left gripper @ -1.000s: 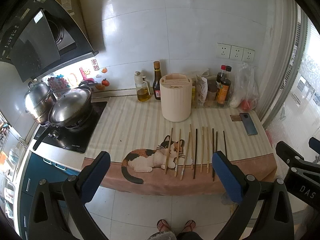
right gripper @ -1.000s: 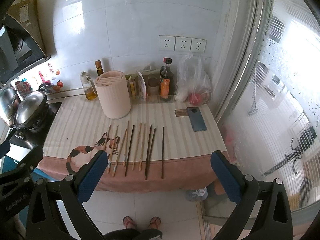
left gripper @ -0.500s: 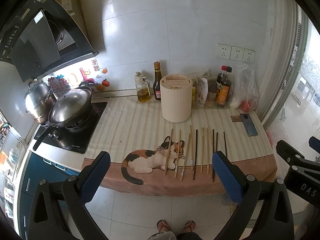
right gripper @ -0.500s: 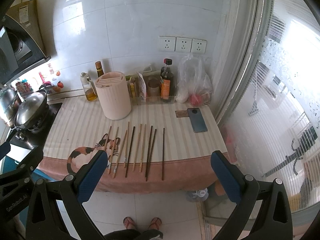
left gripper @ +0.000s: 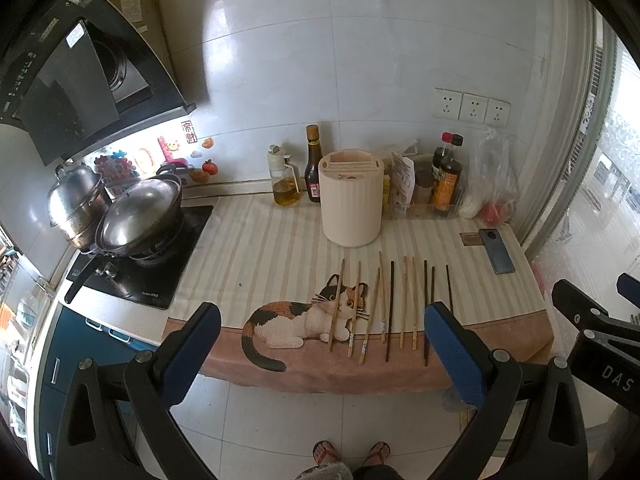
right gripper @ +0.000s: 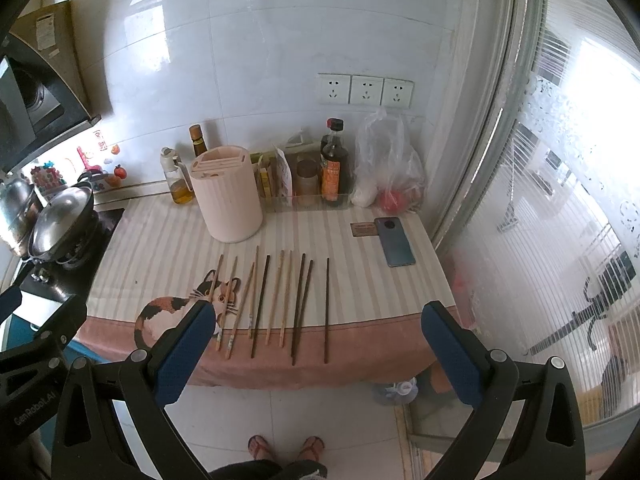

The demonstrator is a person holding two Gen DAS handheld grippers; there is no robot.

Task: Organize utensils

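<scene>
Ten or so chopsticks: they lie side by side on the cloth [left gripper: 280,240], light wood and dark ones mixed, ahead of both grippers and below them.
Holder: the holder [left gripper: 351,197] stands upright just behind the chopsticks [left gripper: 390,308], farther from the grippers, with slots in its top.
Left gripper: the left gripper [left gripper: 320,354] has its jaws wide apart and holds nothing; it hangs off the counter edge.
Right gripper: the right gripper [right gripper: 316,354] is the same, wide apart and empty; the dark stick [right gripper: 326,309] is nearest to its right finger.
Step in hand: probably the approach for the first pick.
How to do it well: it should come down on one stick only, near its middle, with the fingers across it, so that it does not tip.
Risk: the neighbours lie close and may roll.
</scene>
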